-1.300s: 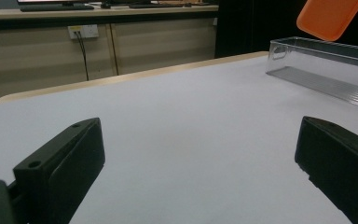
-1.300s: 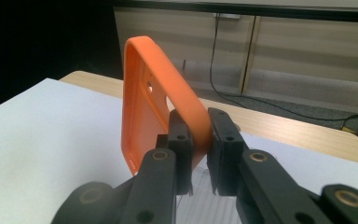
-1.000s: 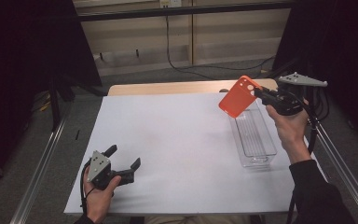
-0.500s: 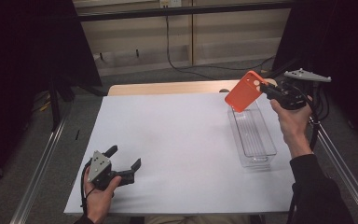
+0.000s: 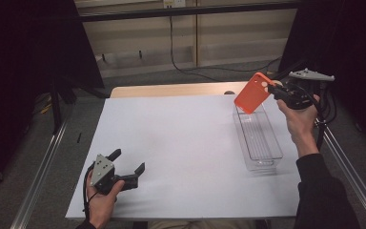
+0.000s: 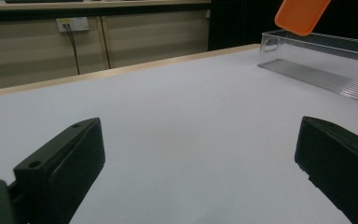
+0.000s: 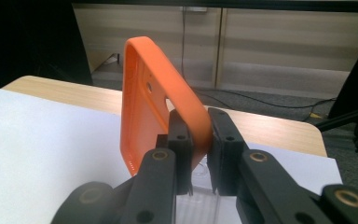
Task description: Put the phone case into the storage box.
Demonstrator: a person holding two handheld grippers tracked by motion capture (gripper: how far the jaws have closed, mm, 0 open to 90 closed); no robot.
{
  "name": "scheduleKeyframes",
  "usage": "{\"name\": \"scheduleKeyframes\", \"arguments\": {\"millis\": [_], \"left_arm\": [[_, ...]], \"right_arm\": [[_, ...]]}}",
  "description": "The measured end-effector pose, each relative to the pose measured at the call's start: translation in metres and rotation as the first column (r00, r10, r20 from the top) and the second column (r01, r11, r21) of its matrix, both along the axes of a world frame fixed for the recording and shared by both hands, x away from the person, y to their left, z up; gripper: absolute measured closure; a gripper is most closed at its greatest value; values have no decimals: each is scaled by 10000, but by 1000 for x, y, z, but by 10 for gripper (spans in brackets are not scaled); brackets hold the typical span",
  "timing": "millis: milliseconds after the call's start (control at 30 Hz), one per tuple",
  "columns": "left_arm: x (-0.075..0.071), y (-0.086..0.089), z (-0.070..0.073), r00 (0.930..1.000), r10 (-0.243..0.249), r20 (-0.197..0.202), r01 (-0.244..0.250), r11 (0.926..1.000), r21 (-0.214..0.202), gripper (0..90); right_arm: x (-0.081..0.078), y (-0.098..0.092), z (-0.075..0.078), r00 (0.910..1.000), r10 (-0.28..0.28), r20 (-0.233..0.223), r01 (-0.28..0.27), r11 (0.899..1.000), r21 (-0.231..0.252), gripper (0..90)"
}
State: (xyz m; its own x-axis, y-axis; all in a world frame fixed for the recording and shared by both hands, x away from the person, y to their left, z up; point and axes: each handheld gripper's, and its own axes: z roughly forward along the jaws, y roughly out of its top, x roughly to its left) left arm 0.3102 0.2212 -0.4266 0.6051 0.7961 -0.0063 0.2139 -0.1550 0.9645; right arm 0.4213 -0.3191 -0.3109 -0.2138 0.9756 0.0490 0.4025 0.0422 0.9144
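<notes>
The right gripper (image 5: 277, 89) held an orange phone case (image 5: 253, 92), its fingers (image 7: 181, 140) clamped on one edge, above the far end of a clear plastic bin (image 5: 259, 140). The left gripper (image 5: 126, 163) rested on the white surface (image 5: 181, 143), fingers spread and empty.

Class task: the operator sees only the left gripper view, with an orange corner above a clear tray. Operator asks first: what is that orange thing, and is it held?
Observer: It is an orange phone case, clamped at one edge by the right gripper.
Operator: Is it inside the tray?
Observer: No. In the high view it hangs tilted above the far end of the clear tray.
Operator: And my own gripper?
Observer: The left gripper sits open near the near-left corner of the white sheet, with nothing between its jaws.
</notes>
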Motion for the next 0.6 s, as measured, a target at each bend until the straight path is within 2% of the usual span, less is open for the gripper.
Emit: {"name": "scheduleKeyframes", "arguments": {"millis": [200, 600], "left_arm": [[1, 1, -1, 10000, 54, 6, -54, 10000, 30, 15], [1, 1, 0, 10000, 53, -2, -53, 10000, 15, 15]], "right_arm": [[7, -4, -5, 9998, -159, -108, 158, 9998, -111, 807], [16, -2, -8, 9991, -4, -428, -33, 9963, -860, 807]]}}
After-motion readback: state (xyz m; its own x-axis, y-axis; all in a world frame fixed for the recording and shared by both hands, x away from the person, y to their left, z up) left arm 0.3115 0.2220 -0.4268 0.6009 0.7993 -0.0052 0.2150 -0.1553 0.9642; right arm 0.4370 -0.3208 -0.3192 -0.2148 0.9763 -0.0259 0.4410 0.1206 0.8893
